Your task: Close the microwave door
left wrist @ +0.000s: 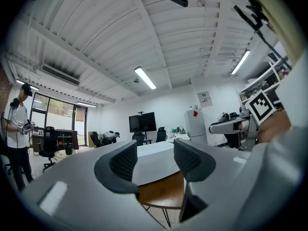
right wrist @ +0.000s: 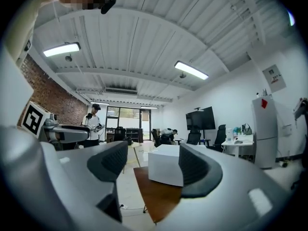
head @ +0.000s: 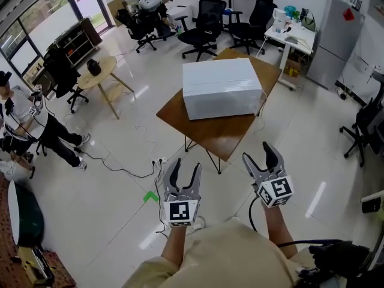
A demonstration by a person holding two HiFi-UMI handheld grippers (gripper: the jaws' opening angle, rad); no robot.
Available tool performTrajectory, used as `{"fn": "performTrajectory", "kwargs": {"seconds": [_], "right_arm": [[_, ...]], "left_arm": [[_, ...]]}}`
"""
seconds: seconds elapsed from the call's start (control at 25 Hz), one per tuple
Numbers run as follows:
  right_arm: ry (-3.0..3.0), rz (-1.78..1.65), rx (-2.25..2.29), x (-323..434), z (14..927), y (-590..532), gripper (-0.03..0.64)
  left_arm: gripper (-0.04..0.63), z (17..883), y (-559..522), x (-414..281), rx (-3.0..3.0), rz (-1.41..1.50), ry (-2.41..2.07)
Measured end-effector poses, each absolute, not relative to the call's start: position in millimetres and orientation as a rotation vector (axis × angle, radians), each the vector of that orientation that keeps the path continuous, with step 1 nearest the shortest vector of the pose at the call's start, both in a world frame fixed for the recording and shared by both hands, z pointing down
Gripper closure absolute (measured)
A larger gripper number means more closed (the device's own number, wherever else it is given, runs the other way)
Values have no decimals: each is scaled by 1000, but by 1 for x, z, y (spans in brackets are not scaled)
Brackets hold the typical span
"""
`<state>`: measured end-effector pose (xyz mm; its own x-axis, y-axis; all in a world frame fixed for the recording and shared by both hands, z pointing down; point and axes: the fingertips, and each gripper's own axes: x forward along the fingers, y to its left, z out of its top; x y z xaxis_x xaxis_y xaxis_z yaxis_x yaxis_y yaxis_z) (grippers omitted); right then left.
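The microwave [head: 222,87] sits on the desk [head: 207,135], towards its far side. The left tongs [head: 185,165] and right tongs [head: 259,153] hang side by side before the desk's near corner, apart from it, above the floor [head: 114,209]. Behind the desk stand office chairs [head: 203,23]. A round desk [head: 103,71] lies to its left, a fridge [head: 336,38] far right, a person [head: 27,122] at the left edge

Nothing legible right now — the wall notice [left wrist: 204,98] is too small to read, and the red tag [left wrist: 195,113] on the fridge [left wrist: 197,126] looks blank, perhaps.
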<state>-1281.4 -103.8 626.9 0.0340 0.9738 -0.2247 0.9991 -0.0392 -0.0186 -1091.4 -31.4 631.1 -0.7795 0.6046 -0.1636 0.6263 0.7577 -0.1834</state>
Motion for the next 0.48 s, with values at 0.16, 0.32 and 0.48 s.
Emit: {"fn": "performTrajectory", "kwargs": {"seconds": [0.16,0.32,0.48], "right_arm": [[2008,-246,2176,-1237,614,-78,295],[1973,-222,2218,-1210,611,-71,295],[1975,-291,2232,-1207,600,-66,295]], "left_arm": [[354,628,-11,-1070,1012,-318,2864],[354,619,-8,-1068,969,-359,2817],[354,612,-8,-1067,949,-332,2838]]}}
